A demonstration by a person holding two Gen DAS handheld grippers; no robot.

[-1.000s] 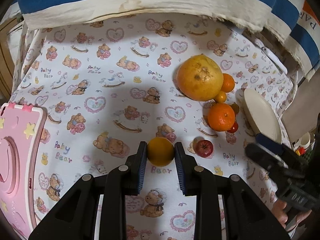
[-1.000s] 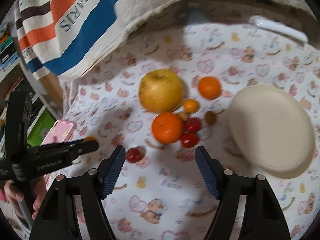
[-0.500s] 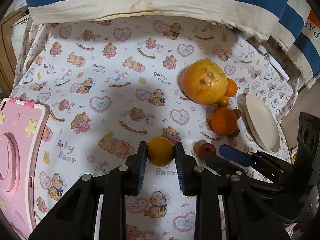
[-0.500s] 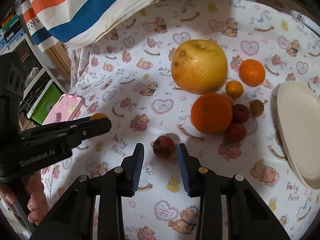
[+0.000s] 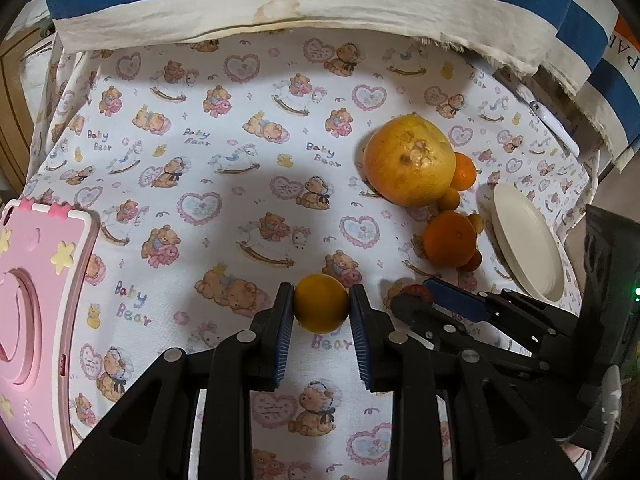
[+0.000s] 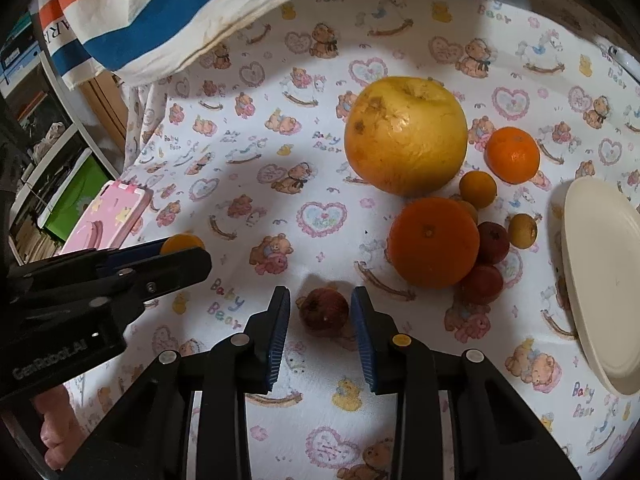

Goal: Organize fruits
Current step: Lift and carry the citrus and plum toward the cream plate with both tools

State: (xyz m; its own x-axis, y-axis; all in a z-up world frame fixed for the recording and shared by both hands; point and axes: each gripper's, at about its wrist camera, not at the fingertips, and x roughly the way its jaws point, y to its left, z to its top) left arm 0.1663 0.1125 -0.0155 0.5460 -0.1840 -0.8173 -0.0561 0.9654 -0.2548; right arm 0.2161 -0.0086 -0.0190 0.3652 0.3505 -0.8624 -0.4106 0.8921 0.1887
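Observation:
My left gripper (image 5: pixel 322 309) is shut on a small yellow-orange fruit (image 5: pixel 320 298), held just above the bear-print cloth (image 5: pixel 200 160). My right gripper (image 6: pixel 320 309) points down at the cloth, and its jaws are closing around a small dark red fruit (image 6: pixel 323 310) that lies between the blue pads (image 6: pixel 278 332); a thin gap still shows on the fruit's left side. In the left wrist view the right gripper comes in from the right, with the red fruit (image 5: pixel 414 292) at its tips. The left gripper (image 6: pixel 182 250) also appears at the left of the right wrist view.
A large yellow pomelo (image 6: pixel 406 134), an orange (image 6: pixel 434 242), a mandarin (image 6: pixel 513 155) and several small red and yellow fruits cluster to the right. A cream plate (image 6: pixel 600 272) lies beyond them. A pink case (image 5: pixel 36 300) sits at the left, and a striped cloth (image 5: pixel 280 0) hangs at the back.
My right gripper came down and leftward to the lone red fruit, and its jaws narrowed from wide apart to close around it. The left gripper kept still with its fruit.

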